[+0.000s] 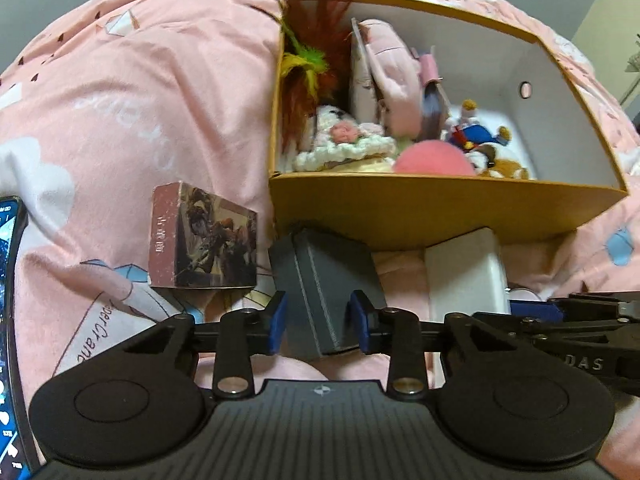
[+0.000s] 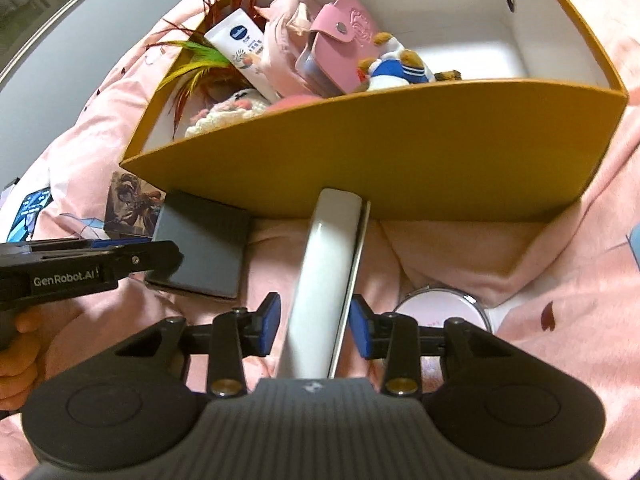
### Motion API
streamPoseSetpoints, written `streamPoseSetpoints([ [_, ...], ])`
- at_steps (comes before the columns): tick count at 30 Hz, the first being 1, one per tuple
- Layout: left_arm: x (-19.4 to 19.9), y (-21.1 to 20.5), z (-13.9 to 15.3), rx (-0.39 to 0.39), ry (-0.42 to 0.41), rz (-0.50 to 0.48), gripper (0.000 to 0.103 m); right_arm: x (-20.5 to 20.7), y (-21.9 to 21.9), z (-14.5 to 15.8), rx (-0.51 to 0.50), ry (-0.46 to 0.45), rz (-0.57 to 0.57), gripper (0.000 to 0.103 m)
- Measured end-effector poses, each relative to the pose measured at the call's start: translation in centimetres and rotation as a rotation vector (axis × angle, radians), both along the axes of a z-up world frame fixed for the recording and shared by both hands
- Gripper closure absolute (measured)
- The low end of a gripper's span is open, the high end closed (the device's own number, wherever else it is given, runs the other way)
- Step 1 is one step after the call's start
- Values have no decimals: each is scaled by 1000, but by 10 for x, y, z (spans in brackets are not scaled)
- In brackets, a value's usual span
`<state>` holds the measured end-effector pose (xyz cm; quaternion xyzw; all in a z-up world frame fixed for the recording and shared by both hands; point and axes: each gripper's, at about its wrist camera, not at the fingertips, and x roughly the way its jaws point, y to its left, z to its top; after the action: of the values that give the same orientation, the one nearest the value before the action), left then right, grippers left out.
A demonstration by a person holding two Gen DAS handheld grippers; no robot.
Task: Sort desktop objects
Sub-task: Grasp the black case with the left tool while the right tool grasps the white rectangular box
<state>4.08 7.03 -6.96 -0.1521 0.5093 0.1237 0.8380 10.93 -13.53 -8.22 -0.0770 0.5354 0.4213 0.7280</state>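
Note:
An open tan cardboard box (image 1: 440, 208) (image 2: 380, 148) sits on a pink bedsheet, holding feathers, knitted pieces, a pink ball, plush toys and a pink wallet (image 2: 340, 48). My left gripper (image 1: 318, 322) has its blue pads on both sides of a dark grey box (image 1: 324, 284) (image 2: 200, 248) in front of the tan box. My right gripper (image 2: 314, 324) straddles a white flat box (image 2: 324, 276) (image 1: 464, 272); small gaps show beside its pads.
A brown picture box (image 1: 204, 240) stands left of the grey box. A phone (image 1: 8, 320) lies at the far left edge. A round pink-topped tin (image 2: 444, 308) lies right of the white box.

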Motion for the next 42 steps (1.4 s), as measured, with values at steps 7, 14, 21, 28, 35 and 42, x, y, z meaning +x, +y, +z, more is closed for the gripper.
streamPoseSetpoints([
  [7,3,8,-11,-22,-12,37,60,7,13,-10,-16,22,3,62],
  [14,1,12,-13,-38,-21,51,61,3,12,-9,-17,15,4,69],
  [21,-6,3,3,22,-62,24,94,-5,0,5,15,-6,8,70],
  [28,-2,6,-3,29,-38,43,89,-9,-3,10,25,-19,17,71],
  [35,2,14,-15,-22,-22,76,64,-7,0,6,21,-12,17,70],
  [42,8,14,-22,-38,-20,82,48,-1,2,-4,15,14,4,70],
])
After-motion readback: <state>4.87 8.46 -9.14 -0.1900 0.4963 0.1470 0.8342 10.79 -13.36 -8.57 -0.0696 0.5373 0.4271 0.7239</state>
